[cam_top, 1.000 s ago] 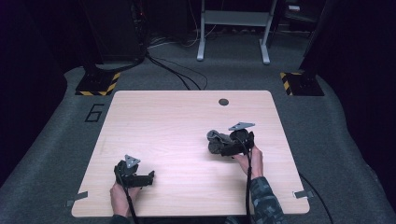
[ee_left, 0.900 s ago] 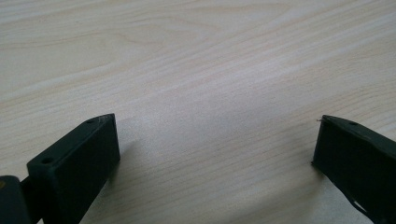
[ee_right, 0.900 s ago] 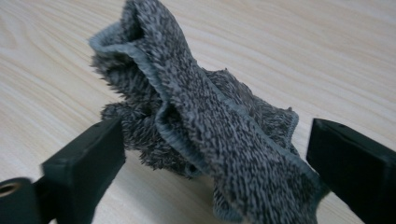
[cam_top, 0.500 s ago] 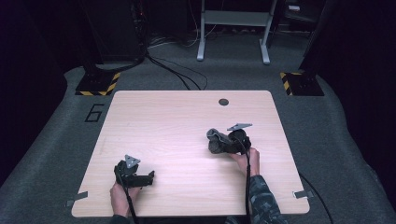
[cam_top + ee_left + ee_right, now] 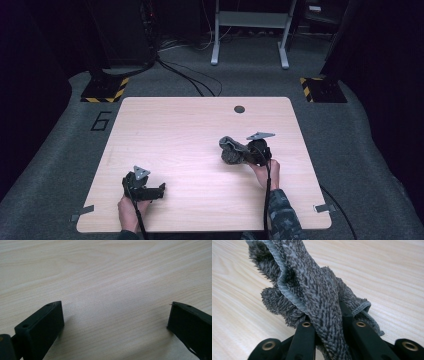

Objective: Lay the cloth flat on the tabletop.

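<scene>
I see light wood table (image 5: pixel 190 130) on grey carpet floor (image 5: pixel 55 150), dark room around. Small round hole (image 5: pixel 239 109) near table's far edge. My right gripper (image 5: pixel 246 156), jaws just squeezing in, pinches fuzzy grey cloth (image 5: pixel 312 290) below hole. My left gripper (image 5: pixel 115 322), near table's front edge, jaws wide, nothing between.

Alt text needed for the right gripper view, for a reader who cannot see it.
A crumpled grey cloth with a stitched edge is pinched between the two black jaws of the right gripper, which have just been closing on it. It bunches up and away from the jaws over a pale wooden table.
</scene>
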Motion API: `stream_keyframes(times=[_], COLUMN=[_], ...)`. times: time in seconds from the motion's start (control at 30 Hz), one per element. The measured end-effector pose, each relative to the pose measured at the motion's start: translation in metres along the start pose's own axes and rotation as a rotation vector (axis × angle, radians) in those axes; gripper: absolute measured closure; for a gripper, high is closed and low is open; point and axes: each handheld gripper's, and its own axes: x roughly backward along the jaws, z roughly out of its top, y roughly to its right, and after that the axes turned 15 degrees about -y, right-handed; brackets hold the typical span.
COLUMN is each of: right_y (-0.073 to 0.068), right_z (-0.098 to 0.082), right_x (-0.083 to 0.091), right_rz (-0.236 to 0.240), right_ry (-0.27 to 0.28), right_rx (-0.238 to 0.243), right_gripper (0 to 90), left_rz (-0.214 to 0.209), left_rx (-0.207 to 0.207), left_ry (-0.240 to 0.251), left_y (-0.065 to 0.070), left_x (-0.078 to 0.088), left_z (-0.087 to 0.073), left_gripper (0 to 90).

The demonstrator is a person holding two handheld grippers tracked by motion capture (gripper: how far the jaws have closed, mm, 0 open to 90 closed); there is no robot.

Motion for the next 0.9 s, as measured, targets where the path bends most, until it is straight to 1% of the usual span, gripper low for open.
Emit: stream_keyframes(times=[0.03,0.07,0.13,0.17,0.2,0.33,0.43,0.53,0.67,0.7,0.87,0.9], right_y=[0.0,-0.003,-0.006,-0.006,-0.008,-0.015,-0.02,-0.027,-0.037,-0.039,-0.053,-0.056], right_z=[0.0,0.0,0.0,0.0,0.0,0.002,0.001,0.0,-0.002,-0.003,-0.01,-0.012], right_x=[0.0,0.008,0.017,0.017,0.024,0.044,0.057,0.067,0.075,0.076,0.076,0.076], right_rz=[0.0,0.021,0.03,0.03,0.044,0.06,0.08,0.092,0.117,0.118,0.147,0.153], right_ry=[0.0,0.015,0.029,0.029,0.043,0.078,0.103,0.112,0.114,0.111,0.092,0.084], right_rx=[0.0,-0.004,-0.01,-0.01,-0.011,-0.005,-0.002,-0.001,0.003,0.012,0.021,0.016], right_gripper=[80.4,80.5,80.4,80.4,80.5,80.4,80.4,80.4,80.3,80.3,80.2,80.2], left_rz=[0.0,0.0,0.003,0.003,0.004,0.003,0.003,0.004,0.003,0.004,0.003,0.003], left_rx=[0.0,0.0,-0.007,-0.007,-0.009,-0.006,-0.007,-0.007,-0.007,-0.008,-0.007,-0.007], left_ry=[0.0,0.0,-0.001,-0.001,-0.001,-0.001,-0.001,-0.001,-0.001,-0.001,-0.001,-0.001], left_y=[0.0,0.0,-0.001,-0.001,-0.001,-0.001,-0.001,-0.001,-0.001,-0.001,-0.001,-0.001], left_x=[0.0,0.0,0.0,0.0,0.0,0.0,0.0,0.0,0.0,0.0,0.0,0.0], left_z=[0.0,0.0,0.0,0.0,0.0,0.0,0.0,0.0,0.0,0.0,0.0,0.0], left_gripper=[0.3,0.2,0.2,0.2,0.2,0.2,0.2,0.2,0.2,0.3,0.2,0.2])
